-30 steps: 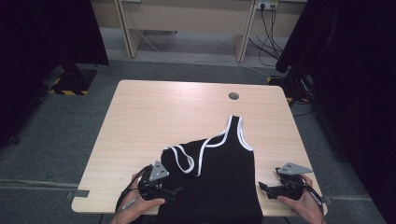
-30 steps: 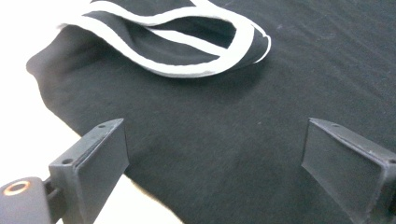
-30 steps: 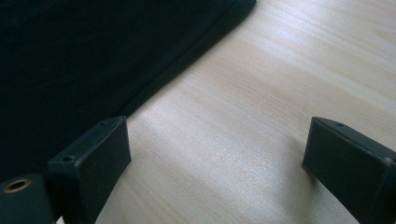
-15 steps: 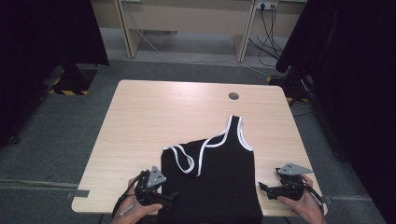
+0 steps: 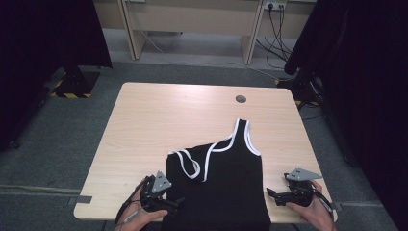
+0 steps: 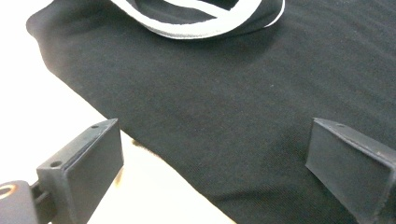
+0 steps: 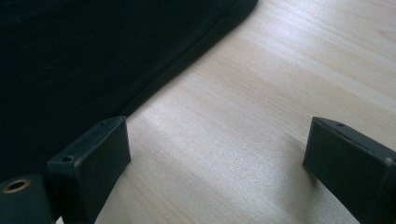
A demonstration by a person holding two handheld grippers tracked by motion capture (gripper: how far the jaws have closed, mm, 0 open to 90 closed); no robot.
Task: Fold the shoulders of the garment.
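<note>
High view: a black tank top (image 5: 219, 190) with white trim was seen lying on the near half of the wooden table (image 5: 159, 120), its hem reaching the near edge. The left gripper (image 5: 174, 204) was held at the garment's left edge, the right gripper (image 5: 272, 194) just beside its right edge.

Left gripper view: the jaws were spread wide, one over bare table, the other over the black fabric (image 6: 224, 93); nothing was pinched.

Right gripper view: the jaws were spread over bare wood, the garment's edge (image 7: 70, 60) lying by one jaw, ungripped.
</note>
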